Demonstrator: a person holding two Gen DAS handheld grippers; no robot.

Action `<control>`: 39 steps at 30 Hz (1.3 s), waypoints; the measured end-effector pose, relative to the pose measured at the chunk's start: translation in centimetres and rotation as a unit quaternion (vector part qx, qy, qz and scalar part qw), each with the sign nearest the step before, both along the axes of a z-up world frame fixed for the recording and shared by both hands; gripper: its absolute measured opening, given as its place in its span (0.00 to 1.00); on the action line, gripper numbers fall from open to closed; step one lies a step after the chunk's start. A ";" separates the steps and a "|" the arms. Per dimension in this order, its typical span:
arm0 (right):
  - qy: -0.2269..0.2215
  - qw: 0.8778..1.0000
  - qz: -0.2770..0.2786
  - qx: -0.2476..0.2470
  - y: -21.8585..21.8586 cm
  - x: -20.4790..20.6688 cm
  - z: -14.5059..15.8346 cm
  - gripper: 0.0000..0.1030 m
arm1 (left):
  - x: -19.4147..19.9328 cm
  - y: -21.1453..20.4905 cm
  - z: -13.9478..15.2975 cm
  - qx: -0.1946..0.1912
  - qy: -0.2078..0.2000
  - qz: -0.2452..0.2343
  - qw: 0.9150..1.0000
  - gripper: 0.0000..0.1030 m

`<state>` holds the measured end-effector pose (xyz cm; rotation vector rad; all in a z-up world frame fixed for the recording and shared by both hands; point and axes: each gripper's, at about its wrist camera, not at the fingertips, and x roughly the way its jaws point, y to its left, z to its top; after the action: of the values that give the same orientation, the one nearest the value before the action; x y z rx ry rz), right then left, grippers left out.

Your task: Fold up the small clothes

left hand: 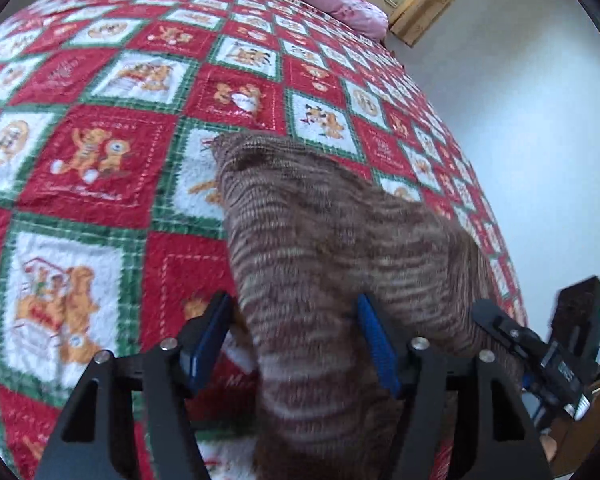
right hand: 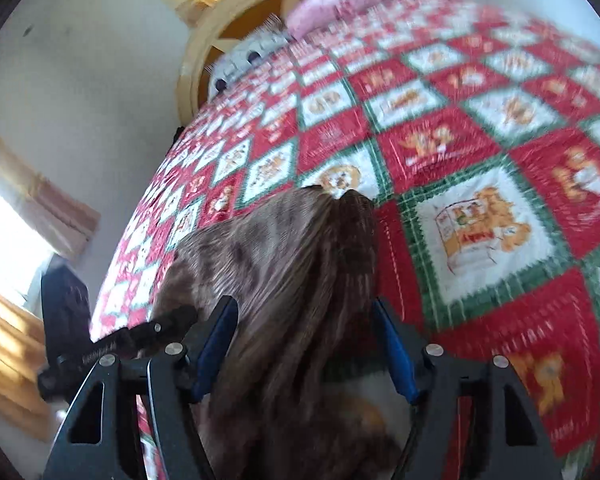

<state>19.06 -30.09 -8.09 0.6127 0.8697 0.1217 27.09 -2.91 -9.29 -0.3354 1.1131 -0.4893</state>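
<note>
A brown striped knit garment lies on the red, white and green quilt at the bed's near edge. My left gripper stands open, its blue-padded fingers on either side of the cloth. The garment also shows in the right wrist view, blurred. My right gripper is open too, with the cloth running between its fingers. The two grippers are side by side; each one's black body shows at the edge of the other's view.
The quilt covers the whole bed. A pink pillow and a spotted white pillow lie at the far headboard. A white wall and wood-framed window run along the bed's side.
</note>
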 end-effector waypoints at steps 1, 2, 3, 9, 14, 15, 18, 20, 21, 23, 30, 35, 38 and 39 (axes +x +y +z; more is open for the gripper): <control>0.005 1.000 0.007 0.019 -0.3 0.7 -0.6 0.67 | 0.2 -0.2 -0.1 -0.007 -0.002 0.002 1.000 0.65; -0.001 0.999 0.014 0.031 -0.5 1.2 -1.0 0.67 | 0.1 -0.3 -0.2 -0.008 -0.006 0.001 1.000 0.64; -0.007 0.999 0.019 0.032 -0.4 1.7 -1.3 0.67 | 0.0 -0.7 -0.2 -0.002 -0.016 0.001 1.000 0.63; -0.019 0.999 0.034 -0.034 1.9 2.1 -1.0 0.23 | -0.4 -0.7 -0.1 -0.007 -0.039 0.005 0.999 0.28; -0.075 0.991 0.044 -0.101 4.8 0.0 2.7 0.20 | -3.4 0.4 4.0 -0.003 -0.124 -0.003 0.992 0.23; -0.091 0.989 0.047 -0.111 5.5 -0.6 3.8 0.19 | -4.1 0.5 5.0 0.006 -0.142 -0.005 0.990 0.23; -0.140 0.979 0.055 -0.136 7.6 -2.5 7.0 0.19 | -6.6 1.9 8.1 0.040 -0.208 0.002 0.977 0.23; -0.169 0.974 0.062 -0.135 9.0 -3.7 8.9 0.19 | -7.9 3.3 9.7 0.048 -0.231 0.015 0.972 0.23; -0.178 0.973 0.065 -0.131 9.4 -4.2 9.4 0.19 | -8.5 4.6 10.4 0.050 -0.239 0.023 0.969 0.23; -0.195 0.970 0.072 -0.123 10.9 -5.0 10.4 0.19 | -9.2 6.2 11.1 0.054 -0.245 0.038 0.967 0.23; -0.217 0.963 0.130 -0.097 17.1 -5.8 11.7 0.18 | -10.4 11.3 11.9 0.089 -0.241 0.094 0.962 0.23; -0.216 0.957 0.176 -0.076 22.0 -4.5 11.3 0.18 | -10.9 15.6 11.6 0.125 -0.234 0.146 0.953 0.23; -0.217 0.953 0.202 -0.063 25.0 -3.0 11.1 0.18 | -10.4 18.9 11.4 0.131 -0.220 0.180 0.950 0.23; -0.217 0.951 0.212 -0.060 26.2 -2.5 11.0 0.18 | -10.3 19.5 11.3 0.133 -0.218 0.187 0.949 0.23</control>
<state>16.55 -3.92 2.91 0.2586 0.5611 0.5680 16.79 16.62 2.00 -0.1808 0.6495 -0.0642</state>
